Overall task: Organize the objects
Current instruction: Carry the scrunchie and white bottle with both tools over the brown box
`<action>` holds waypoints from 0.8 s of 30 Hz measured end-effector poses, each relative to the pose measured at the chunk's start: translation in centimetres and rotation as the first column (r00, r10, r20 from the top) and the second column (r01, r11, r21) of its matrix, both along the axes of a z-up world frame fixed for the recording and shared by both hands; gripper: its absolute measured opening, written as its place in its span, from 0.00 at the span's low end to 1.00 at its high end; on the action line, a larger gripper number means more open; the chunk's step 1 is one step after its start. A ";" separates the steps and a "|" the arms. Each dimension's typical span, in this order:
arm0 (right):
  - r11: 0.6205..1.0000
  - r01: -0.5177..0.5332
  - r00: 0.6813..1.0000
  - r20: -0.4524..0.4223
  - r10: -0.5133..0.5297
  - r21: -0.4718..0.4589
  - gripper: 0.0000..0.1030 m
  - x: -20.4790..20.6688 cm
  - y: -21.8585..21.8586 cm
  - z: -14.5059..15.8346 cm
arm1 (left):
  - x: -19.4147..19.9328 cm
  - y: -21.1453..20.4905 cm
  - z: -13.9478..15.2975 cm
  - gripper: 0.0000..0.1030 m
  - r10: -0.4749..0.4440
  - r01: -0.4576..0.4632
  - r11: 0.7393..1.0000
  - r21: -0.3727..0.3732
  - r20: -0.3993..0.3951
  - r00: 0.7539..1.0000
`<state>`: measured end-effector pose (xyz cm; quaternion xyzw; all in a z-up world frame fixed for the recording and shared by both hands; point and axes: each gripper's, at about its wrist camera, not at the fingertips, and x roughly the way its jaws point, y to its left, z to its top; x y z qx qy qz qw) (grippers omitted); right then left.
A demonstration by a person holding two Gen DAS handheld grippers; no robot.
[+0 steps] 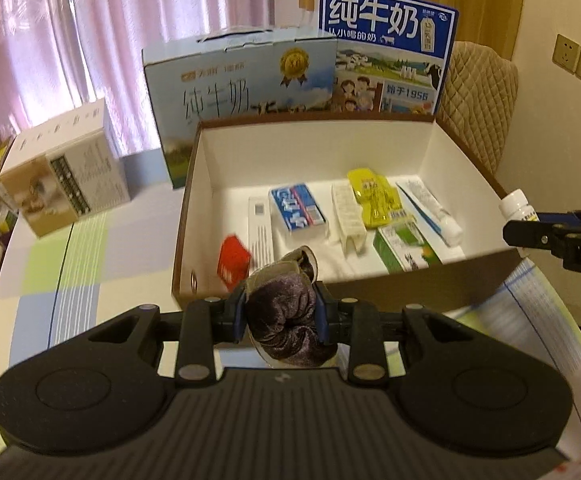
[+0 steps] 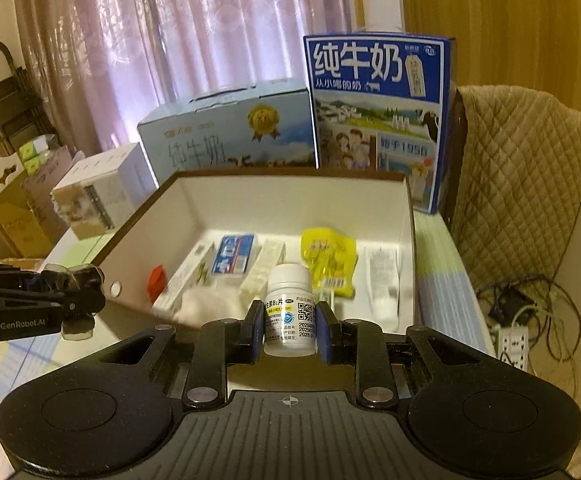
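Nearest the left wrist camera, the left tongs (image 1: 281, 314) are clamped on a crumpled dark purple velvet pouch (image 1: 280, 320), held above the near edge of an open cardboard box (image 1: 430, 148). From the right wrist camera, the right tongs (image 2: 289, 330) grip a small white pill bottle (image 2: 290, 312) upright by its labelled body, also at the box's near edge. Inside the white-lined box lie a blue and white carton (image 1: 297, 207), a yellow packet (image 1: 373, 197), a white tube (image 1: 430, 208), a green carton (image 1: 404, 249) and a small red item (image 1: 233, 262), blurred. Behind the box stand two milk cartons (image 1: 386, 48) on a desk (image 1: 74, 256) with a pastel checked cloth, before pink curtains (image 1: 110, 40)
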<state>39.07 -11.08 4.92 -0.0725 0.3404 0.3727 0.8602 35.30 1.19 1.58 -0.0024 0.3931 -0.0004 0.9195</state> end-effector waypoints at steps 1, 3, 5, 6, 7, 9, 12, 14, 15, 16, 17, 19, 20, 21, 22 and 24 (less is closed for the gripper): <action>1.000 -0.001 1.000 0.003 0.001 -0.001 0.23 0.4 0.2 0.0 | 0.5 -0.1 0.0 0.27 -0.001 0.001 1.000 0.003 0.003 1.000; 1.000 -0.002 1.000 0.008 0.002 0.000 0.23 1.3 0.8 0.0 | 1.5 -0.2 0.1 0.27 -0.004 0.004 1.000 0.007 0.007 1.000; 1.000 -0.003 1.000 0.011 0.003 -0.003 0.23 2.0 1.3 -0.1 | 2.4 -0.1 0.1 0.27 -0.004 0.004 1.000 0.012 0.010 1.000; 1.000 -0.002 1.000 0.011 0.002 -0.005 0.23 2.5 1.5 -0.2 | 2.9 0.0 0.1 0.27 -0.003 0.002 1.000 0.014 0.010 1.000; 1.000 -0.001 1.000 0.011 0.001 -0.006 0.23 2.8 1.7 -0.3 | 3.4 0.0 0.1 0.27 -0.002 0.002 1.000 0.016 0.011 1.000; 1.000 -0.001 1.000 0.009 0.001 -0.011 0.23 3.4 2.2 -0.6 | 4.4 0.1 -0.1 0.27 0.002 -0.002 1.000 0.023 0.009 1.000; 1.000 0.005 1.000 0.004 -0.005 -0.023 0.23 4.7 3.0 -1.2 | 5.8 0.3 -0.4 0.27 0.003 -0.003 0.999 0.042 0.000 1.000; 0.999 0.014 1.000 -0.002 -0.014 -0.029 0.23 5.6 3.4 -1.6 | 6.7 0.5 -0.8 0.27 0.001 -0.001 0.999 0.051 -0.009 1.000; 0.999 0.021 1.000 -0.006 -0.021 -0.035 0.23 6.1 3.7 -1.9 | 7.2 0.5 -1.0 0.27 0.002 -0.001 0.998 0.056 -0.015 1.000; 0.999 0.028 1.000 -0.008 -0.028 -0.042 0.23 6.6 4.0 -2.1 | 7.7 0.5 -1.2 0.27 0.004 -0.003 0.998 0.066 -0.019 1.000; 0.998 0.032 0.999 -0.010 -0.032 -0.049 0.23 7.1 4.2 -2.4 | 8.2 0.6 -1.4 0.27 0.005 -0.003 0.997 0.076 -0.022 1.000; 0.997 0.044 0.999 -0.017 -0.045 -0.067 0.23 8.1 4.8 -3.0 | 9.2 0.6 -1.9 0.27 0.006 -0.003 0.996 0.092 -0.032 0.999; 0.996 0.049 0.999 -0.021 -0.050 -0.072 0.23 8.7 5.0 -3.2 | 9.7 0.7 -2.0 0.27 0.006 -0.003 0.995 0.098 -0.035 0.999; 0.995 0.056 0.998 -0.028 -0.058 -0.078 0.23 9.3 5.2 -3.5 | 10.2 0.8 -2.2 0.27 0.008 -0.003 0.994 0.105 -0.040 0.999; 0.994 0.063 0.997 -0.031 -0.066 -0.085 0.23 9.7 5.4 -3.7 | 10.7 0.9 -2.4 0.27 0.008 -0.003 0.994 0.111 -0.044 0.999; 0.993 0.071 0.997 -0.030 -0.074 -0.097 0.23 10.6 5.8 -4.0 | 11.7 1.0 -2.8 0.27 0.008 -0.002 0.992 0.127 -0.052 0.999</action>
